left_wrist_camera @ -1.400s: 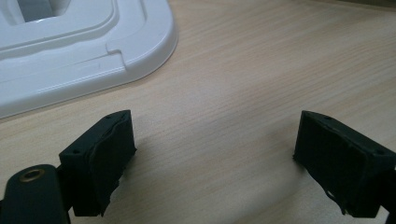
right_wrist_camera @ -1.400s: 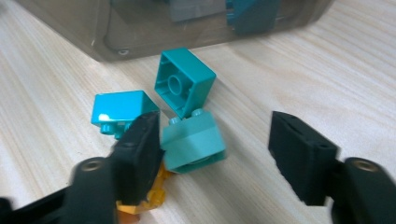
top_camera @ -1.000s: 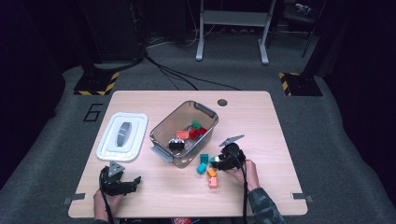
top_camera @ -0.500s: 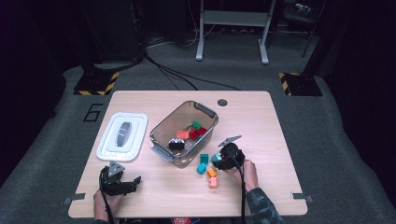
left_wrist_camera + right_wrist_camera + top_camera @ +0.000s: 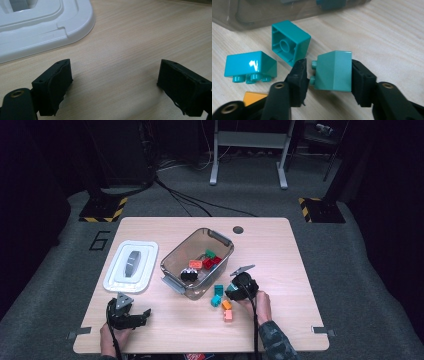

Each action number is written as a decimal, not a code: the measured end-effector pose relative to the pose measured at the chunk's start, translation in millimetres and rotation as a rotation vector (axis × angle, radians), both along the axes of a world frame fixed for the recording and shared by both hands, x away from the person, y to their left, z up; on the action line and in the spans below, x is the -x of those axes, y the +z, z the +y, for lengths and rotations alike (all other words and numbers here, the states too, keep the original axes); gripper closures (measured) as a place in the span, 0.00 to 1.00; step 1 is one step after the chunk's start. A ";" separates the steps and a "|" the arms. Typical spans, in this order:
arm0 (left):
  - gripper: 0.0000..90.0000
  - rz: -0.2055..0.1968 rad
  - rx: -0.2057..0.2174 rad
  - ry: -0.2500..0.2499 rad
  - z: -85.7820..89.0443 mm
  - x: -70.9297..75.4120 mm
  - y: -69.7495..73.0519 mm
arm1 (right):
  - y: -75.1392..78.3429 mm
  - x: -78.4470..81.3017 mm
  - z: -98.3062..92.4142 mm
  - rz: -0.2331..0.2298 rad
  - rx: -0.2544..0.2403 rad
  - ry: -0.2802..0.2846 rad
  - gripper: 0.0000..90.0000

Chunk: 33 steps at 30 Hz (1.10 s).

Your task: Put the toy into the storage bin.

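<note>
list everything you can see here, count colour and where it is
table: 1, light wood, centre of the dark floor
bin: 1, clear grey, middle of table, open
lid: 1, white, flat on table left of bin
blocks in bin: several, red, green, orange, one dark
loose teal blocks: 2, on table beside bin
orange blocks: 2, orange and paler orange, on table nearer the person
held block: 1, teal, between right gripper's jaws
left gripper: 1, black, open over bare table near lid
right gripper: 1, black, shut on held block
</note>
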<state>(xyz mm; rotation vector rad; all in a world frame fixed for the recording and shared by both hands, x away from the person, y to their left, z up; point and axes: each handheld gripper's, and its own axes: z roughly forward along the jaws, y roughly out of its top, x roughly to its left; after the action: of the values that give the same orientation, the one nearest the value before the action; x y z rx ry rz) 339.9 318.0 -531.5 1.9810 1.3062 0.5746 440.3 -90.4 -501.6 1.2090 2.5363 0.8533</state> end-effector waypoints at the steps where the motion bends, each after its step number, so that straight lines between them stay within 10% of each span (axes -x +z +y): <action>1: 0.13 0.000 0.000 0.000 0.0 0.0 0.0 | 0.4 -0.2 0.1 -0.002 -0.002 -0.001 0.62; 22: 0.13 0.003 -0.002 -0.003 0.2 0.1 0.2 | 4.1 -4.9 -6.3 0.008 -0.024 -0.007 0.66; 33: 0.13 0.002 -0.004 0.000 0.2 0.2 0.3 | 30.5 -9.0 -19.7 -0.025 -0.063 -0.004 0.66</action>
<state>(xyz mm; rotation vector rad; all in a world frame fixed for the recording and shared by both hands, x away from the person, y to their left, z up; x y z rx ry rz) 339.7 318.2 -531.2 1.9855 1.3070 0.5755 449.4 -110.1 -471.1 1.2136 2.5037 0.9477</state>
